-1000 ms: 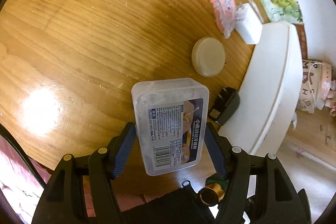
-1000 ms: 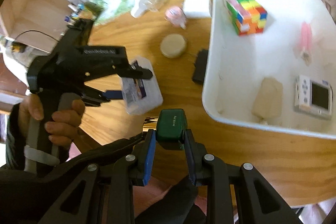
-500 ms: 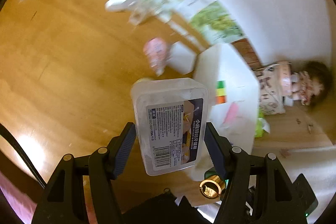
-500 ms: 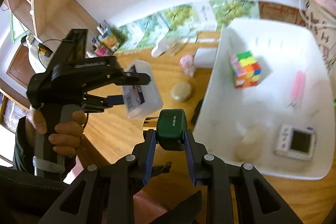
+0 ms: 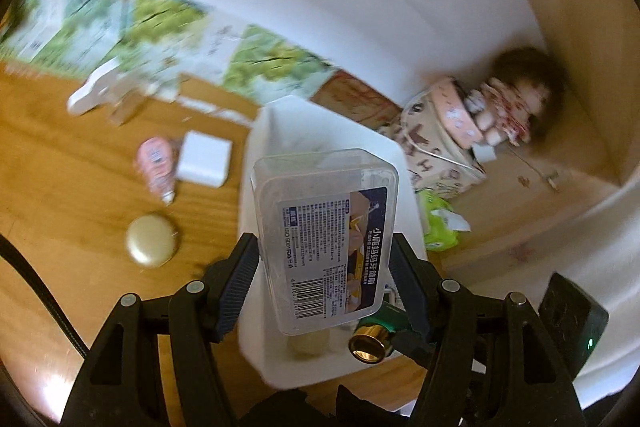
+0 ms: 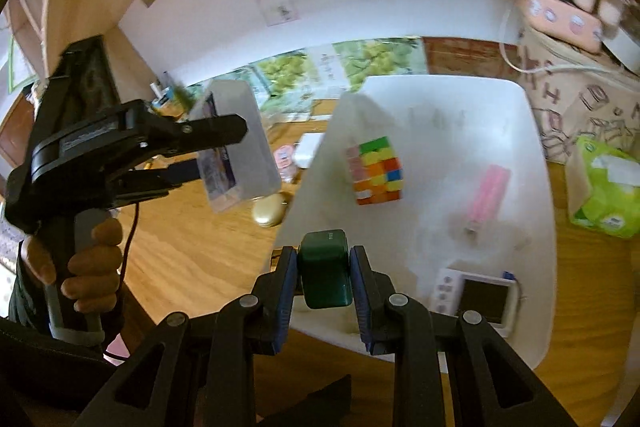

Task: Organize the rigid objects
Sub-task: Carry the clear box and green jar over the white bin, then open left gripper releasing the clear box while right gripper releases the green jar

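My left gripper (image 5: 326, 251) is shut on a clear plastic box with a printed label (image 5: 326, 243), held in the air over the near end of the white bin (image 5: 280, 123). The right wrist view shows that box (image 6: 240, 143) and the left gripper (image 6: 224, 131) raised left of the bin (image 6: 536, 227). My right gripper (image 6: 324, 267) is shut on a small green bottle with a gold cap (image 6: 324, 271), above the bin's near left edge. Inside the bin lie a colour cube (image 6: 376, 171), a pink stick (image 6: 488, 195) and a small white screen device (image 6: 476, 295).
On the wooden table left of the bin sit a gold round tin (image 5: 151, 239), a pink packet (image 5: 157, 163) and a white block (image 5: 205, 159). A green tissue pack (image 6: 604, 187) and a patterned bag (image 6: 576, 99) stand right of the bin. A hand (image 6: 92, 267) grips the left tool.
The left gripper rose off the table with the clear box and swung over the bin's near end. The right gripper carried the green bottle from the table to the bin's edge.
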Demonstrator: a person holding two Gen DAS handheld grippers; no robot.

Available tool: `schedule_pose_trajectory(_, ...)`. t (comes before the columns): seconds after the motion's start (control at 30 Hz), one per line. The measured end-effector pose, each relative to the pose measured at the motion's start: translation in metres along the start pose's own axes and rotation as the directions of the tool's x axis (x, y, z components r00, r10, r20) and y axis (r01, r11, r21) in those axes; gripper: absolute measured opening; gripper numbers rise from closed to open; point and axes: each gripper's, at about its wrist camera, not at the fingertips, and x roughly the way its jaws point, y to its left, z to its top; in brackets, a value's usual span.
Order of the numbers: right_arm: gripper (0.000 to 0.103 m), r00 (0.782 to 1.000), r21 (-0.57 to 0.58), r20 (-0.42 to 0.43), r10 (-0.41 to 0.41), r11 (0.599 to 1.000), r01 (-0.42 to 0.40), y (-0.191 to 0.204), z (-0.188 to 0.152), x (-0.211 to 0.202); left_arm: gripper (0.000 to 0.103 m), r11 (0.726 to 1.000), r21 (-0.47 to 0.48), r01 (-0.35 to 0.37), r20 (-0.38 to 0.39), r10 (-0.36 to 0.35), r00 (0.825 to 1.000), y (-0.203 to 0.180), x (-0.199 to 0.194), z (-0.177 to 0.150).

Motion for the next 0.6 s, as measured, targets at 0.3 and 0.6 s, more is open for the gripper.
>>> schedule_pose_trajectory(0.3,0.027,0.999,0.096,-0.013,-0.032,0.995,0.033,-0.037,0.000,0.004,0.070,0.976,0.212,0.056,0.015,-0.060,0.998,-0.050,0.027,-0.007)
schedule_pose_trajectory(0.6,0.028,1.000,0.177,-0.016,-0.021,0.984,0.024,-0.054,0.002,0.008,0.070,0.957,0.289,0.040,-0.016,-0.037,0.999,-0.071,0.048,-0.013)
